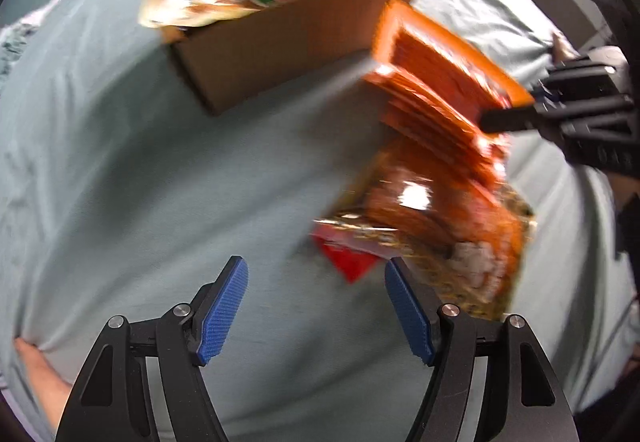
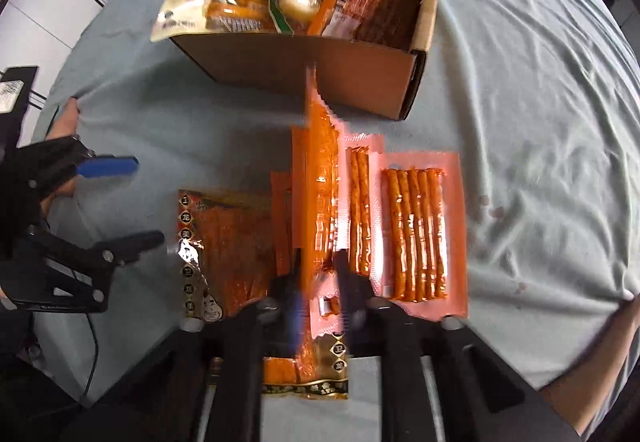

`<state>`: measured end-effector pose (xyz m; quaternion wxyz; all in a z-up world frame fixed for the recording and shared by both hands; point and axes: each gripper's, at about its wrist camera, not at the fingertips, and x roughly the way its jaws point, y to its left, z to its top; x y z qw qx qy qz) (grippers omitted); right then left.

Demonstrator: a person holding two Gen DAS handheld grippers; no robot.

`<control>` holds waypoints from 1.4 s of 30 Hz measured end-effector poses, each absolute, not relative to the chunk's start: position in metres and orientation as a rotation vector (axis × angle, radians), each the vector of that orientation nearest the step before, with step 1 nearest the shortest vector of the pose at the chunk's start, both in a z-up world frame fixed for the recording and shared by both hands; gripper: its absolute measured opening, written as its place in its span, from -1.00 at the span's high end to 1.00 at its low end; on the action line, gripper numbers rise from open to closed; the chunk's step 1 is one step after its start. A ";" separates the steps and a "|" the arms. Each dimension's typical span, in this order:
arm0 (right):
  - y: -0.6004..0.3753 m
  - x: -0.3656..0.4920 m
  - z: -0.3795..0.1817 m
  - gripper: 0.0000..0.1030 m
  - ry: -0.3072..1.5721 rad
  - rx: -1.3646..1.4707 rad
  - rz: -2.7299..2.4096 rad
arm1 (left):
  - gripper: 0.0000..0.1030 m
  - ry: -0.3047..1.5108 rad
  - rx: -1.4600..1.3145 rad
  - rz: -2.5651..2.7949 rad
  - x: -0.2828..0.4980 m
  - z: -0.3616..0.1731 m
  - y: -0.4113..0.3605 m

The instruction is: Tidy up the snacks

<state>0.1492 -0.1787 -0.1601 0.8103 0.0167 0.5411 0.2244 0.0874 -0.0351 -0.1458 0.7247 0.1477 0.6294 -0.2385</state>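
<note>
Packet: glossy orange snack packet (image 2: pixel 320 201), flat, edge-on — pinched by right gripper (image 2: pixel 320 302)
Left gripper (image 1: pixel 316 306): spread, empty — above wrinkled cloth (image 1: pixel 120 181)
Box: matte cardboard box (image 2: pixel 320 65)

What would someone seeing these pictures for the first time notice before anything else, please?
Probably the orange snack packet standing on edge in the middle, pinched in the right gripper above more orange packets spread on the pale cloth. Behind it sits a cardboard box crammed with mixed snacks, while the left gripper hangs open and empty.
</note>
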 end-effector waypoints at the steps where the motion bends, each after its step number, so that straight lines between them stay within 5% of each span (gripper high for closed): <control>1: -0.186 0.148 -0.157 0.90 1.138 0.058 0.475 | -0.38 1.408 0.301 -0.537 0.087 -0.148 -0.036; 8: -0.231 0.139 -0.131 0.90 1.044 0.148 0.443 | -0.41 1.601 0.122 -0.567 0.072 -0.177 -0.051; 14: -0.250 0.133 -0.119 0.90 1.028 0.182 0.422 | -0.60 1.546 0.183 -0.555 0.065 -0.178 -0.076; 16: -0.250 0.131 -0.114 0.90 1.018 0.175 0.422 | -0.38 1.534 0.157 -0.562 0.064 -0.177 -0.086; 17: -0.249 0.130 -0.113 0.90 1.010 0.169 0.422 | 0.10 1.536 0.137 -0.590 0.064 -0.177 -0.091; 18: -0.246 0.131 -0.115 0.90 1.001 0.168 0.426 | 0.32 1.551 0.123 -0.617 0.063 -0.176 -0.097; 21: -0.249 0.128 -0.108 0.92 0.953 0.194 0.435 | 0.70 1.528 0.154 -0.601 0.059 -0.169 -0.107; 27: -0.265 0.124 -0.089 1.00 0.894 0.222 0.440 | 0.97 1.465 0.115 -0.648 0.059 -0.122 -0.093; 42: -0.283 0.105 -0.073 1.00 0.848 0.235 0.433 | 1.00 1.167 -0.139 -0.561 0.108 0.024 -0.017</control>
